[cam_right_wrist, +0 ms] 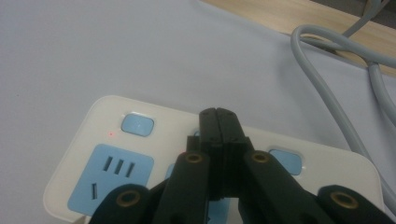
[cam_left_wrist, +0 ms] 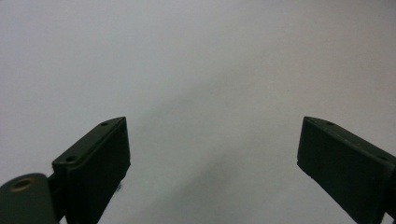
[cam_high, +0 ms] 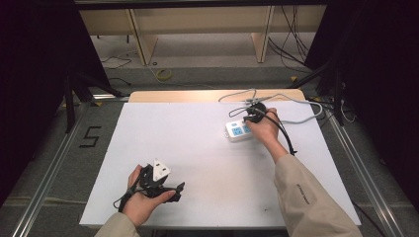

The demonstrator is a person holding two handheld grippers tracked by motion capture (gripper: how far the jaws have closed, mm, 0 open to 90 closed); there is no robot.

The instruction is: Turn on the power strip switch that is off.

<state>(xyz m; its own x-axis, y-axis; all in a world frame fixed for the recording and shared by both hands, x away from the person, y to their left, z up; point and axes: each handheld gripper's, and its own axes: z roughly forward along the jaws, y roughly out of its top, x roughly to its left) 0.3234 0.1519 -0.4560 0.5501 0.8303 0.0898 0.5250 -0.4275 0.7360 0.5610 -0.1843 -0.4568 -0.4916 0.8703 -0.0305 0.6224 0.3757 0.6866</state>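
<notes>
At the far right of the table, the right gripper (cam_right_wrist: 218, 114), jaws pressed together, rests its tip on the power strip (cam_right_wrist: 107, 140) between two switch buttons, one red light already lit, the others seemingly left, while the left gripper (cam_left_wrist: 212, 149) waits spread wide

Our left hand (cam_high: 143, 197) rests near the near left edge, palm wrapped around the left gripper (cam_left_wrist: 212, 158), whose two black jaws stand wide apart with nothing between them. Our left forearm comes in from the near edge at a low angle. Our right arm, in a beige sleeve (cam_high: 306, 197), stretches out to the far right, the wrist bent slightly down. There our right hand (cam_high: 264, 129) holds the right gripper (cam_right_wrist: 218, 116) tilted downward, its jaws pressed flat together.
</notes>
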